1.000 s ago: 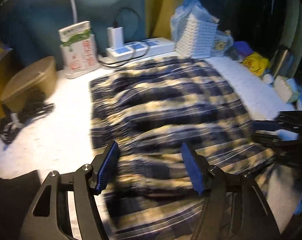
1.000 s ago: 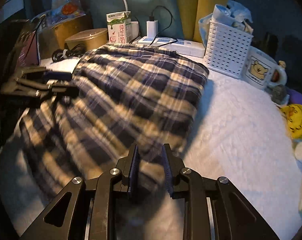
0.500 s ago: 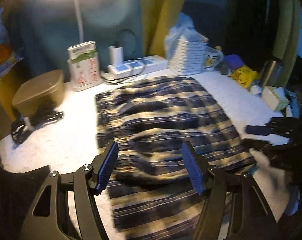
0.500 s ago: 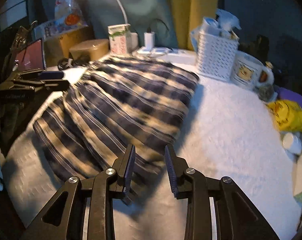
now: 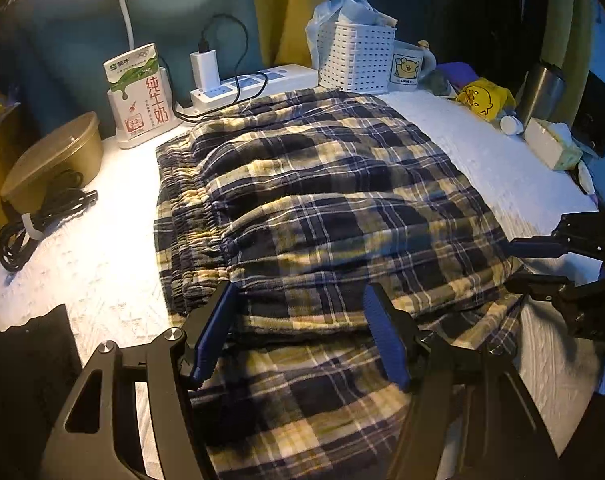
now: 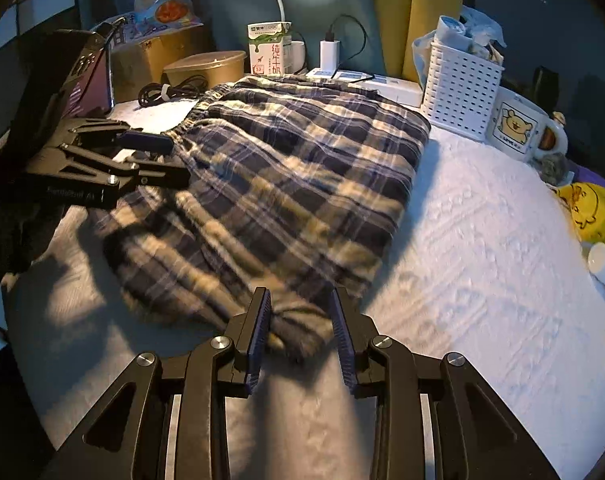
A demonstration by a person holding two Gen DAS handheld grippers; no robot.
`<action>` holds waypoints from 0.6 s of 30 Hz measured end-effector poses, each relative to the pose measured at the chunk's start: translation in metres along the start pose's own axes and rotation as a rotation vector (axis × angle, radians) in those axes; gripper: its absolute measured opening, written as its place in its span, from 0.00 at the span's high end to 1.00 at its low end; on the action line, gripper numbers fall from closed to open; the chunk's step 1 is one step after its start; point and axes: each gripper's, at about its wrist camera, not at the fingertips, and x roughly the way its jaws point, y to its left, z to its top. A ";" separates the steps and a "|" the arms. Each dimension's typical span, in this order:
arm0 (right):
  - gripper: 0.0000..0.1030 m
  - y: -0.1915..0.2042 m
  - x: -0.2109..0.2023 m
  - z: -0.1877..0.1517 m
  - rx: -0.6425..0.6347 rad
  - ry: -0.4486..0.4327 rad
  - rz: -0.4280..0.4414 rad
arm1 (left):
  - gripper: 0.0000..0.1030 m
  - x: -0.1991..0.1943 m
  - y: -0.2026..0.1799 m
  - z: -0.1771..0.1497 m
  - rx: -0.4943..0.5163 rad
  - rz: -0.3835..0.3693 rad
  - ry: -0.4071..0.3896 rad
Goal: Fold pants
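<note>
Navy-and-cream plaid flannel pants (image 5: 314,216) folded across white textured bedding (image 6: 482,248), near edge loose. Left gripper (image 5: 302,334) spread wide over near fold; right gripper (image 6: 300,334) parted around right corner, holding nothing. Risk: uneven pinch dragging layers askew toward white perforated basket (image 5: 356,58).

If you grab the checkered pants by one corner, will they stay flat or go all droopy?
Probably droopy. The plaid pants look like soft cloth that wrinkles and bunches at the gathered waistband. The folded layers already sag at the near edge, so they would likely slide apart. They seem light, too.
</note>
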 end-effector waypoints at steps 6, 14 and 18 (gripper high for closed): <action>0.59 -0.005 -0.009 -0.015 -0.003 0.031 -0.008 | 0.36 -0.010 0.019 -0.007 -0.042 0.087 0.025; 0.58 -0.022 -0.025 -0.002 0.031 -0.013 -0.025 | 0.36 -0.032 0.069 0.004 -0.158 0.108 -0.028; 0.57 -0.033 -0.025 0.016 0.055 -0.045 -0.053 | 0.36 -0.032 0.081 0.030 -0.183 0.064 -0.077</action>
